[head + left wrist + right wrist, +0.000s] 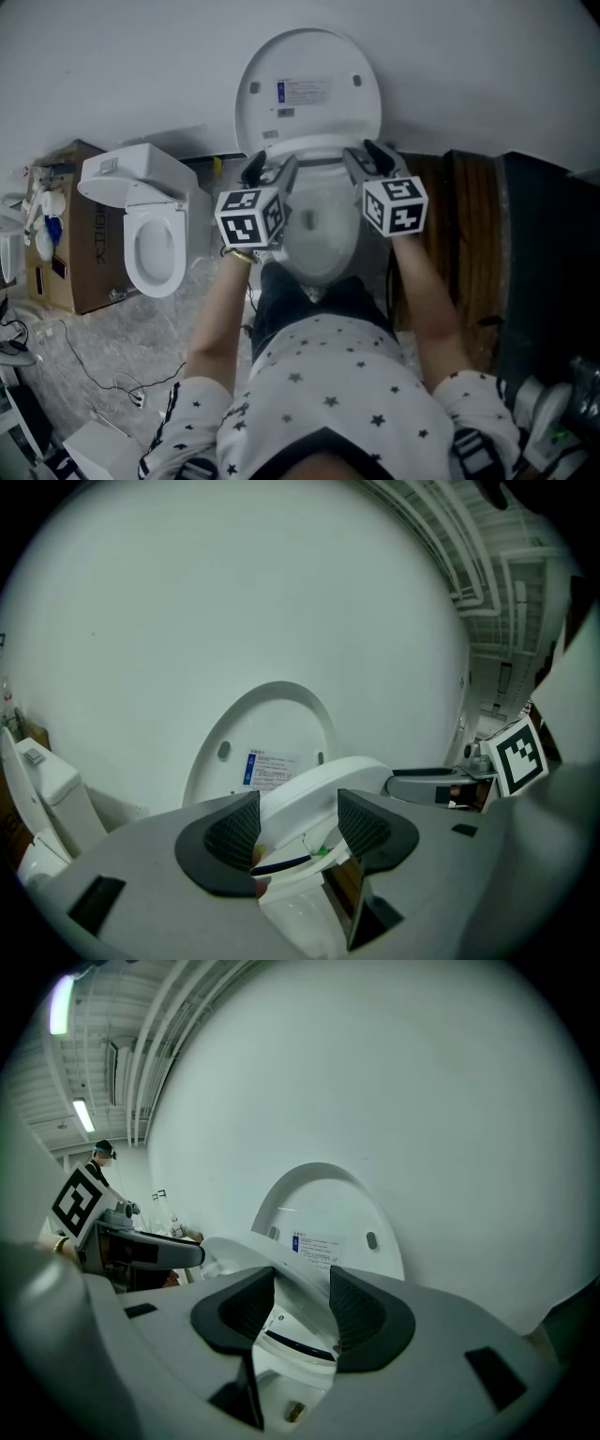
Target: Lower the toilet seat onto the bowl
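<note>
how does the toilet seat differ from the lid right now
The lid stands upright, free of both grippers; the seat tilts forward off it, its rim between the jaws of the left gripper and right gripper. The lid carries a label; the seat shows none. Both are white.

lid [307, 89] behind seat [314, 150] | seat over bowl [319, 246] | second toilet [155, 234] left

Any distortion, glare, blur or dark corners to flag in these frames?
Head view: dim, flat light, no glare on the raised lid. Left gripper view: heavy fisheye, black corners, the toilet seat between the jaws sharp. Right gripper view: same fisheye, ceiling lamp bright at top left, the seat sharp.
</note>
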Tool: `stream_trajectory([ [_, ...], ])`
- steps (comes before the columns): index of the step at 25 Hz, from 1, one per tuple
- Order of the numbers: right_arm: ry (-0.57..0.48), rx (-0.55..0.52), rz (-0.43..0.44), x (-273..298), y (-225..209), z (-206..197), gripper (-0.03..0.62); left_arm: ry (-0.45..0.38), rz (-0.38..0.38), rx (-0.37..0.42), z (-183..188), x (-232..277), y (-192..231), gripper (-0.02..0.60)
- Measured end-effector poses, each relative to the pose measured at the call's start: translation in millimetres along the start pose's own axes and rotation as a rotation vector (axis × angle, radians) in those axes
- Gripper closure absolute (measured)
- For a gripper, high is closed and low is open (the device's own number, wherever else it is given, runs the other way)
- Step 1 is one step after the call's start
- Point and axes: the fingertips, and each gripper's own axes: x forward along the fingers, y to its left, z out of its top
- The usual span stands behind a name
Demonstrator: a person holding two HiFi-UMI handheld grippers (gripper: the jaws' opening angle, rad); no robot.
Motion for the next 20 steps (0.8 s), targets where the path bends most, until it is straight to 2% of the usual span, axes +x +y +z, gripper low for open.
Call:
stream_trajectory([
  [20, 0.011, -0.012, 0.018, -21.4, 10.6, -22.2, 0.418, -0.001, 0.029, -0.011, -22.3, -16.8, -10.1, 0.318],
])
